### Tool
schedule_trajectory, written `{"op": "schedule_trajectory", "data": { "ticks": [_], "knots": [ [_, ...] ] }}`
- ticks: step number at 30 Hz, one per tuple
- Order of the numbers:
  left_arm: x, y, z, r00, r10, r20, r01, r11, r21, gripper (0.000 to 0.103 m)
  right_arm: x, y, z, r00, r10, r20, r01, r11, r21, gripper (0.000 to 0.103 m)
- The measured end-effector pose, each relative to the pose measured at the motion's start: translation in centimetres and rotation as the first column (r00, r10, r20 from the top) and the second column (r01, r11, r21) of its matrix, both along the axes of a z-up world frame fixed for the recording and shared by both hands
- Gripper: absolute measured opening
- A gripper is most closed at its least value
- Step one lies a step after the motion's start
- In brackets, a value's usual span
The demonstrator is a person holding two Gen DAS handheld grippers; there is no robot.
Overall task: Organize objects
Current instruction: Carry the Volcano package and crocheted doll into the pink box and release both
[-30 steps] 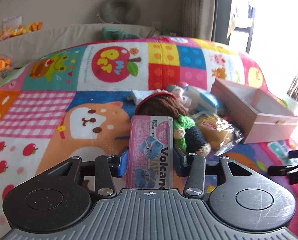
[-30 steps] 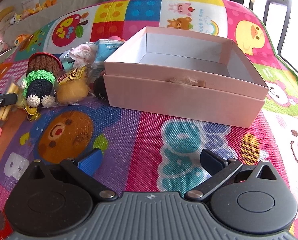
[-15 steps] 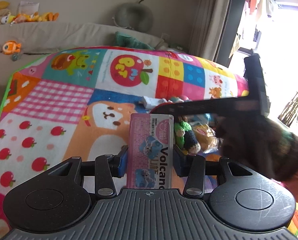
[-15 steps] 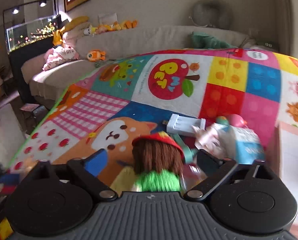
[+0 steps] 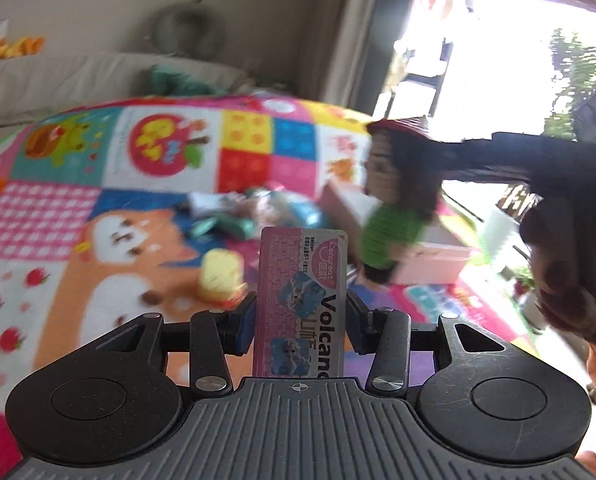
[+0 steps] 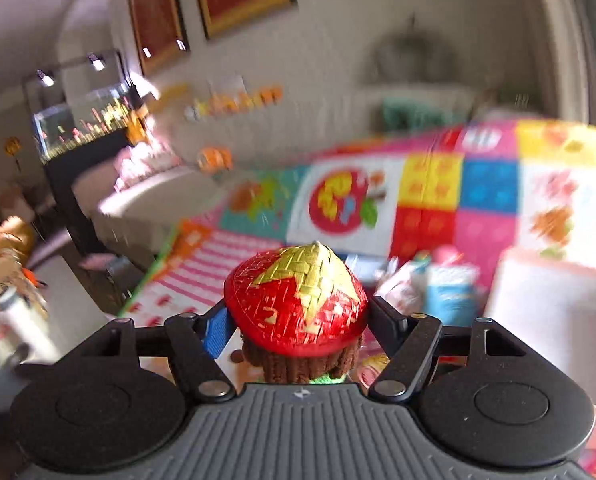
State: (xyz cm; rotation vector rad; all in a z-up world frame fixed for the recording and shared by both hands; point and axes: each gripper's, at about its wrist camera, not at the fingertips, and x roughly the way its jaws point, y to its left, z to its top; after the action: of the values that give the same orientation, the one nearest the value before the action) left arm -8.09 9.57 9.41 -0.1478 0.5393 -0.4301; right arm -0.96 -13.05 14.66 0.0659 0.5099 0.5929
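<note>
My left gripper (image 5: 300,322) is shut on a pink "Volcano" packet (image 5: 302,300) and holds it upright above the colourful play mat (image 5: 109,240). My right gripper (image 6: 295,322) is shut on a knitted doll with a red and gold conical hat (image 6: 298,300). In the left wrist view the doll (image 5: 398,200) hangs in the air at the right, green body below brown hair, above the pink box (image 5: 430,260). The views are blurred.
A pile of small items (image 5: 257,212) lies on the mat left of the pink box, with a yellow packet (image 5: 219,280) nearer. A beige sofa (image 5: 77,80) with toys stands behind. A fish tank (image 6: 85,120) is far left.
My right gripper closed on the knitted doll and lifted it off the mat, carrying it rightwards above the pink box. My left gripper kept hold of the pink packet and rose a little.
</note>
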Motion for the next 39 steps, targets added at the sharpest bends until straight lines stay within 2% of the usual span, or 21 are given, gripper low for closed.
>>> {"op": "schedule_trajectory", "data": {
  "ticks": [5, 7, 10, 13, 16, 19, 21, 24, 26, 28, 32, 36, 39],
  "knots": [
    [3.9, -6.6, 4.0, 0.993, -0.091, 0.078, 0.089, 0.996, 0.027, 0.049, -7.9, -7.9, 3.5, 0.983, -0.114, 0.145, 0.107, 0.993, 0.057, 0.071],
    [7.1, -9.9, 5.0, 0.990, -0.123, 0.064, 0.122, 0.992, 0.025, 0.049, -9.9, -10.8, 3.9, 0.965, -0.184, 0.186, 0.171, 0.982, 0.083, 0.071],
    [13.3, -14.7, 5.4, 0.989, -0.148, -0.006, 0.148, 0.989, -0.029, 0.049, -11.9, -14.3, 3.3, 0.931, -0.291, 0.220, 0.274, 0.956, 0.106, 0.071],
    [19.6, -19.1, 4.0, 0.988, -0.127, -0.086, 0.126, 0.992, -0.023, 0.049, -12.5, -16.4, 2.1, 0.914, -0.343, 0.215, 0.328, 0.939, 0.103, 0.071],
    [24.6, -21.7, 0.6, 0.978, -0.075, -0.193, 0.079, 0.997, 0.012, 0.049, -12.5, -18.5, 0.8, 0.914, -0.366, 0.178, 0.349, 0.930, 0.118, 0.071],
    [27.1, -22.3, -3.3, 0.936, -0.010, -0.352, 0.028, 0.999, 0.045, 0.046, -12.1, -20.3, -0.5, 0.901, -0.405, 0.157, 0.386, 0.912, 0.139, 0.071],
    [27.0, -21.7, -4.7, 0.917, 0.009, -0.398, 0.015, 0.998, 0.058, 0.045, -11.7, -21.1, -1.3, 0.895, -0.423, 0.143, 0.404, 0.903, 0.144, 0.071],
    [26.2, -22.4, -4.7, 0.932, 0.003, -0.362, 0.070, 0.980, 0.188, 0.045, -10.7, -21.6, -2.5, 0.897, -0.427, 0.117, 0.408, 0.900, 0.151, 0.071],
    [25.7, -22.8, -3.8, 0.939, -0.013, -0.345, 0.102, 0.965, 0.240, 0.045, -9.8, -21.7, -3.2, 0.903, -0.422, 0.084, 0.405, 0.900, 0.162, 0.071],
    [25.8, -22.5, -2.3, 0.957, -0.024, -0.288, 0.091, 0.971, 0.220, 0.045, -8.7, -21.6, -3.6, 0.907, -0.415, 0.065, 0.400, 0.901, 0.169, 0.071],
    [25.5, -20.7, 1.4, 0.991, -0.019, -0.130, 0.036, 0.991, 0.131, 0.044, -6.7, -20.9, -3.9, 0.909, -0.415, 0.031, 0.405, 0.899, 0.167, 0.071],
    [22.1, -18.0, 3.2, 0.997, -0.063, -0.033, 0.064, 0.997, 0.052, 0.043, -3.1, -20.4, -3.7, 0.902, -0.431, -0.002, 0.428, 0.893, 0.139, 0.071],
    [18.0, -15.8, 2.2, 0.995, -0.099, 0.003, 0.099, 0.995, 0.024, 0.043, 1.6, -20.1, -3.1, 0.905, -0.420, -0.067, 0.425, 0.894, 0.140, 0.071]
  ]
}}
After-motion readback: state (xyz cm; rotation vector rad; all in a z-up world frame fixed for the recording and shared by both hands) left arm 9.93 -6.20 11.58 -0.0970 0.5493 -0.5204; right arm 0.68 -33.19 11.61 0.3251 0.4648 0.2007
